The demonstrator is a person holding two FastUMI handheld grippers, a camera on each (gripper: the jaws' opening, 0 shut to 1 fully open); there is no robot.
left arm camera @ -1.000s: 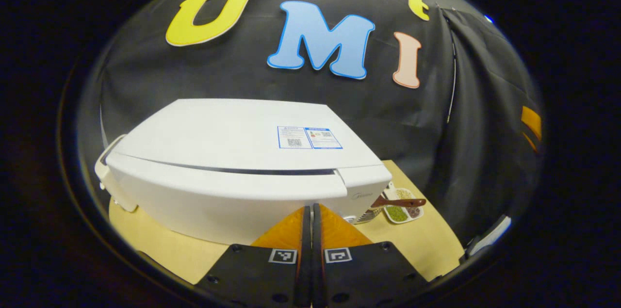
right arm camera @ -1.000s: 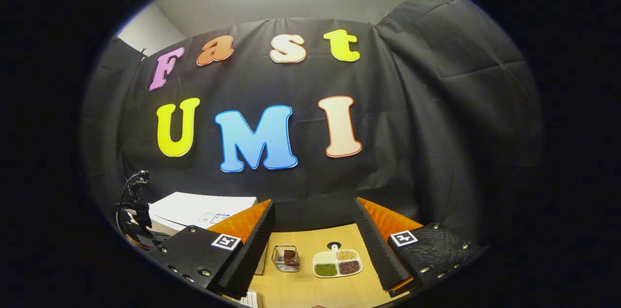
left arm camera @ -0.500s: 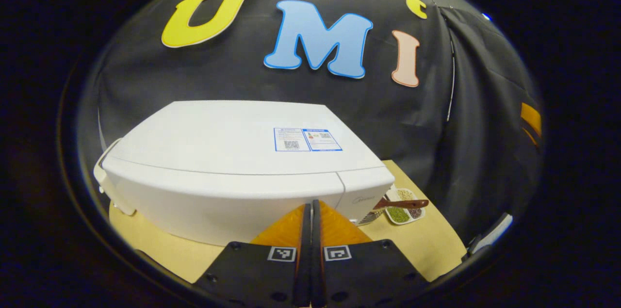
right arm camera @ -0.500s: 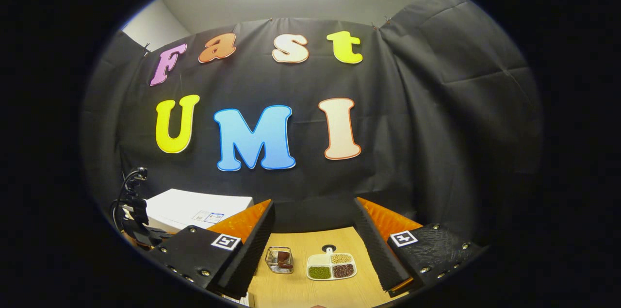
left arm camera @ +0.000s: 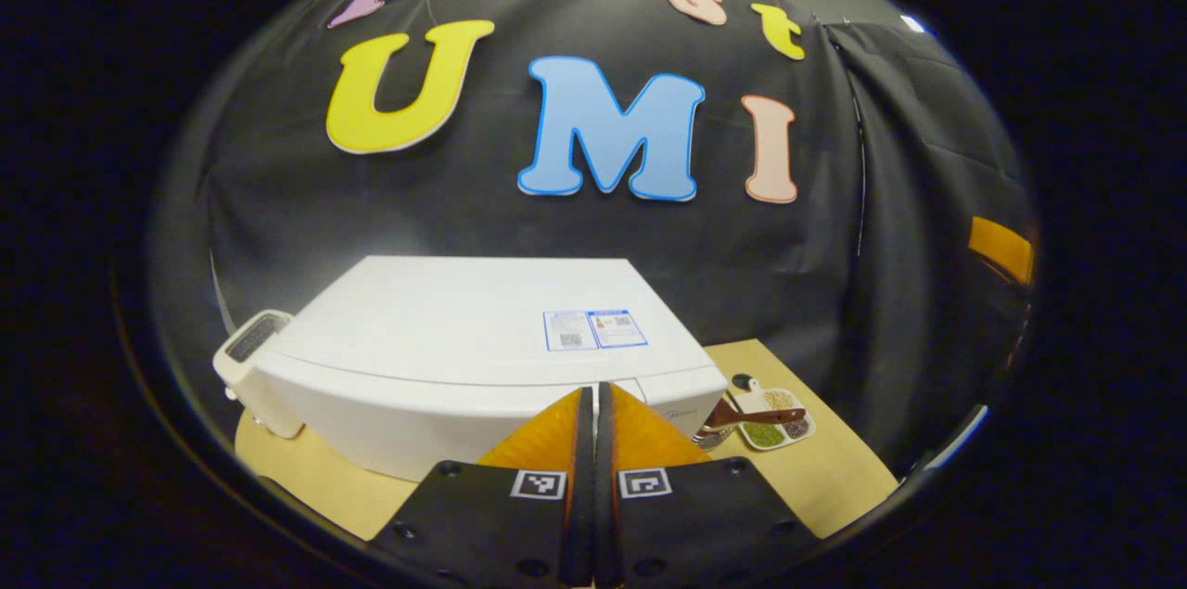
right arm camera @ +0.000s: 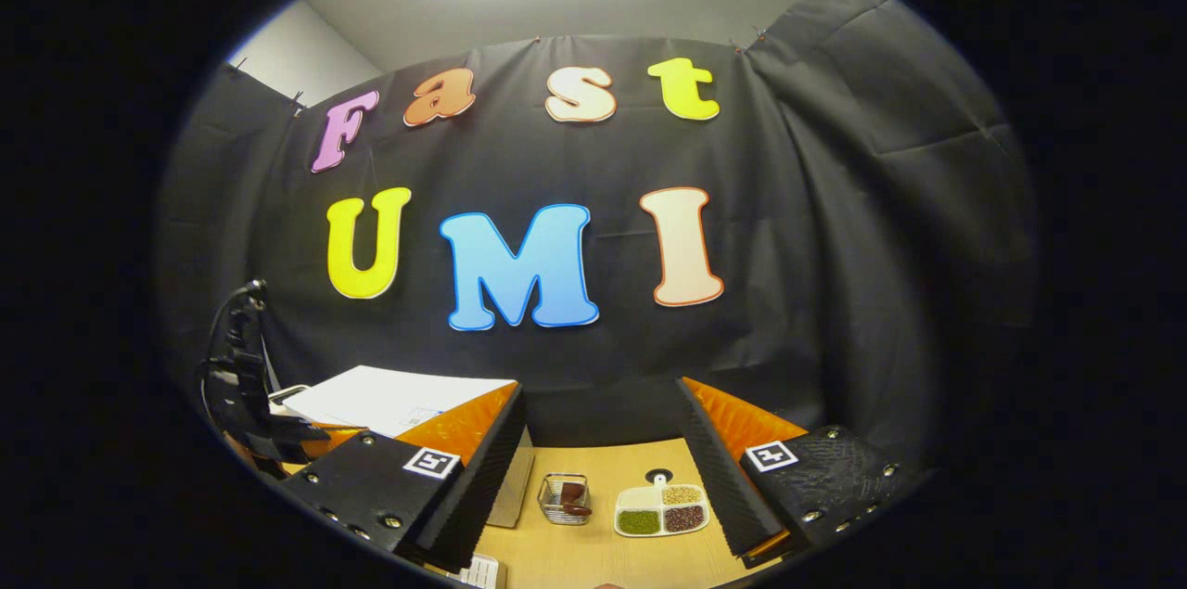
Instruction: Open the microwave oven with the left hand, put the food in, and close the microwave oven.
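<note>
Facing the closed microwave, left tongs pinched together.

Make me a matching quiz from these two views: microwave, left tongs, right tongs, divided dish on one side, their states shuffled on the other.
1. microwave
2. left tongs
3. right tongs
4. divided dish

A. fingers spread apart, nothing between them
B. holds green, dark and tan grains
C. door closed
D. fingers pressed together, holding nothing

Pairs: 1-C, 2-D, 3-A, 4-B
</note>
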